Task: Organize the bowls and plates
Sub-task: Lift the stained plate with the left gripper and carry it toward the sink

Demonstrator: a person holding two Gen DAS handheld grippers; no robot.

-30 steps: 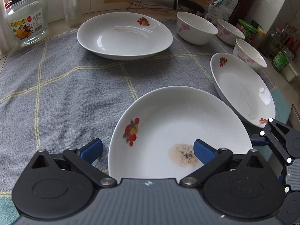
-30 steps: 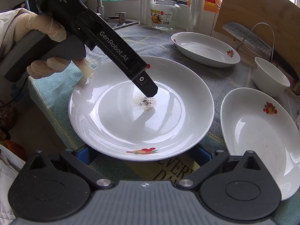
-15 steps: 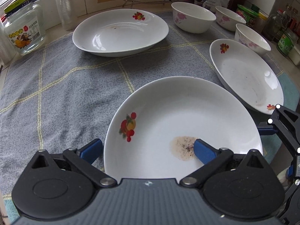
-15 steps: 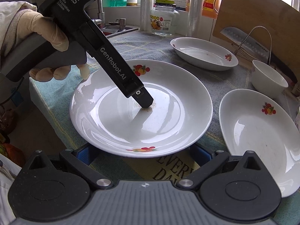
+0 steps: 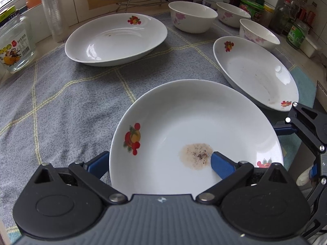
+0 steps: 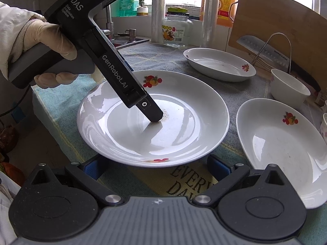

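Left hand-held gripper [image 5: 157, 161] straddles the near plate's [image 5: 196, 122] rim, unclosed; right hand-held gripper [image 6: 157, 166] gapes wide, empty.

- Glossy white glazed plate [image 5: 196, 122], a dull brown smear at its centre
- Coarse woven grey cloth [image 5: 61, 106] — matt
- Clear glass jar [image 6: 177, 31]
- Smooth wooden board [image 6: 271, 22]
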